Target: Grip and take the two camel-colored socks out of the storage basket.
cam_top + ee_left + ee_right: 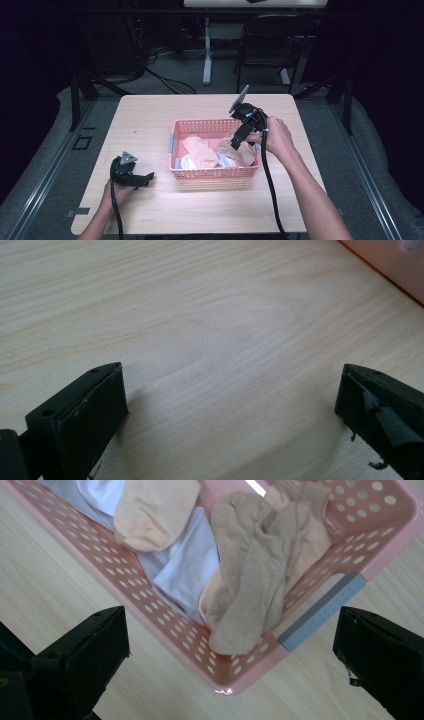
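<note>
Right hand-held gripper [243, 134] is held over the right end of the pink basket [212, 173], tilted down toward the socks. In the right gripper view its jaws are spread wide, nothing between them; the tan sock [255, 587] lies directly ahead, crumpled against the basket wall near the corner with the grey clip [322, 611].

Left hand-held gripper [134, 176] is parked on the desk [150, 120] left of the basket, well apart from it. Jaws are wide open there too (bare desk wood is seen between them), nothing held.

Basket contents: tan sock at the right end, a peach sock [155, 510] beside it, white cloth [187, 565] underneath both. Items overlap, so edges are hard to separate.

Risks judged from here:
- 2 layers could be pinched at once, since the tan sock is draped over the peach and white items; more than 1 piece would be lifted.
- A jaw could be driven into the perforated wall or rim, as the sock is pressed up against it.
- The basket is light and unheld; it could be dragged or tipped on lift if fabric snags in the holes.
</note>
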